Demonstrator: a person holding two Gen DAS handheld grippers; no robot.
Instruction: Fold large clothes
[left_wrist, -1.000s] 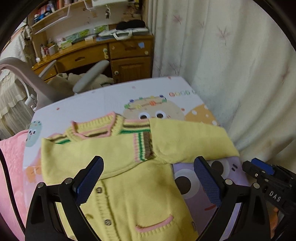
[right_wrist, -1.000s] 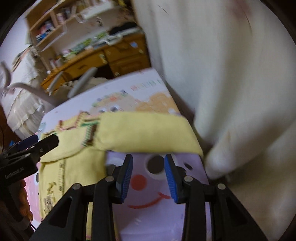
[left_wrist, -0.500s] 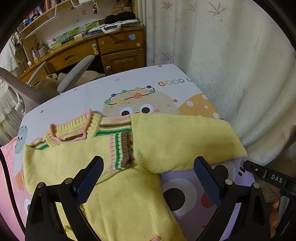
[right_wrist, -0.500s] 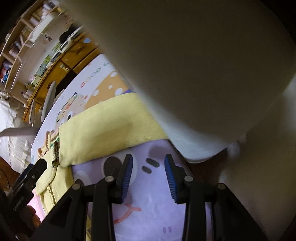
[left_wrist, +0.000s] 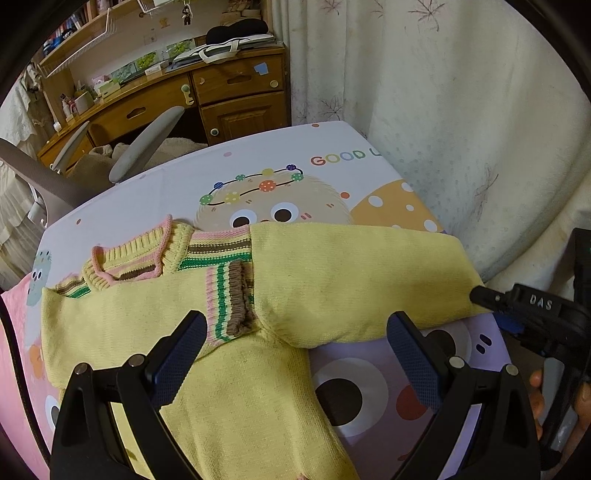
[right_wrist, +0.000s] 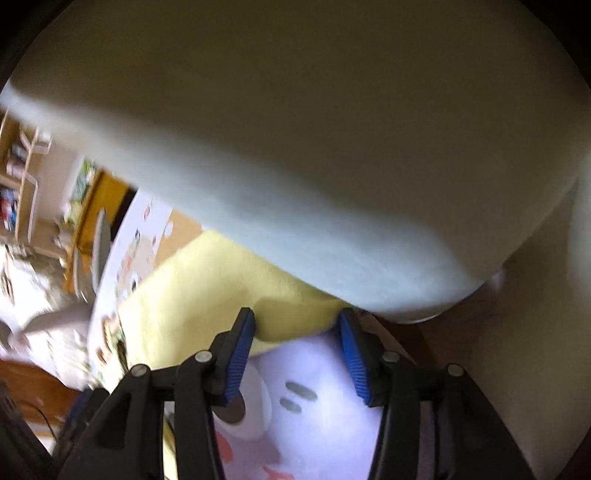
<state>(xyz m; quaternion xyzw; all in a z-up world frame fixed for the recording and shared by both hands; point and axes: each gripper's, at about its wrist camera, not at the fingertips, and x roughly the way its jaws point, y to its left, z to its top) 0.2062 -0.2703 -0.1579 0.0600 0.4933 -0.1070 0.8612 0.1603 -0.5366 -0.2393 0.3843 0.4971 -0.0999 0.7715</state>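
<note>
Since a second ago: right gripper dropped to the far sleeve end of the yellow cardigan, fingers opening around its edge, not pressing. Cardigan flat on the cartoon-print bed. Left gripper hovering above, fingers released.

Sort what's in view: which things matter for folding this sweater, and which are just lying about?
Part of the job:
yellow sweater
its outstretched sleeve
right gripper, jaws opening at the sleeve's end
left gripper, open above the sweater

Lying about:
wooden desk
grey chair
curtain
</note>
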